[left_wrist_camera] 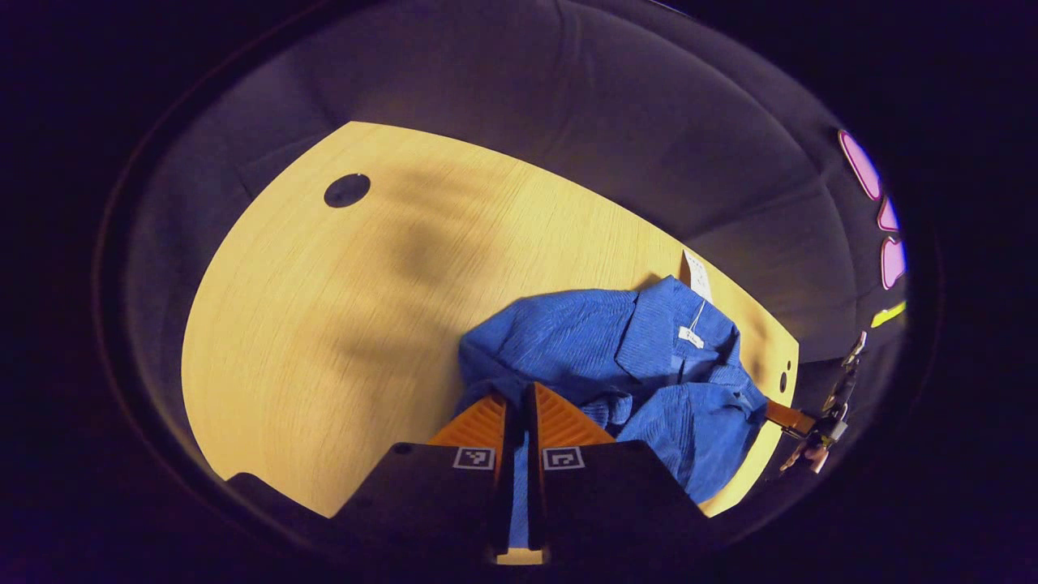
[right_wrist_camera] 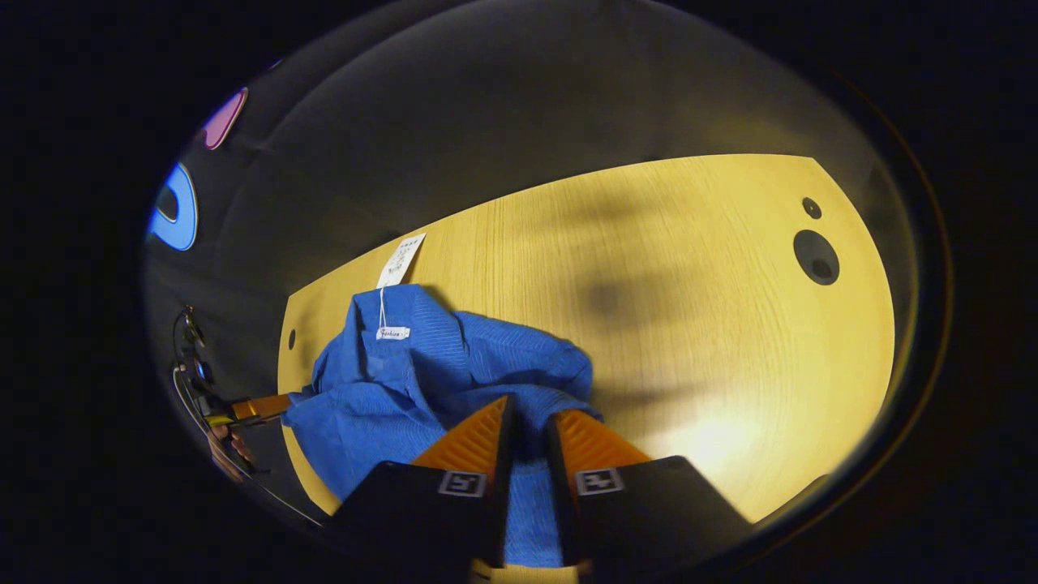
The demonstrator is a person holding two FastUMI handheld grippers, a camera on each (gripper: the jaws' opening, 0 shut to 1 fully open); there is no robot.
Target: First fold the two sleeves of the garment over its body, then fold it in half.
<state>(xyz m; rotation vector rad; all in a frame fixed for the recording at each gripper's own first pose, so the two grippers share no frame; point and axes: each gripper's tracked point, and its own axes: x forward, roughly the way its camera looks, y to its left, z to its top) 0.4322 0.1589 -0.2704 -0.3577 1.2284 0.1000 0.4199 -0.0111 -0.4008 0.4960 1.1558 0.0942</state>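
Blue cloth sits pinched between the fingers of your left gripper [left_wrist_camera: 519,405], which are almost closed on a fold of the garment [left_wrist_camera: 616,357]. Your right gripper [right_wrist_camera: 527,422] has its fingers nearly closed on the cloth too, as far as the dim picture lets me tell. The garment lies bunched up on the wooden surface [left_wrist_camera: 324,324] near one edge. A white tag [right_wrist_camera: 401,261] hangs from its collar, farther back.

Blue ribbed garment [left_wrist_camera: 649,357], crumpled heap near table [left_wrist_camera: 324,324] edge, collar uppermost, paper tag [left_wrist_camera: 697,276] attached.
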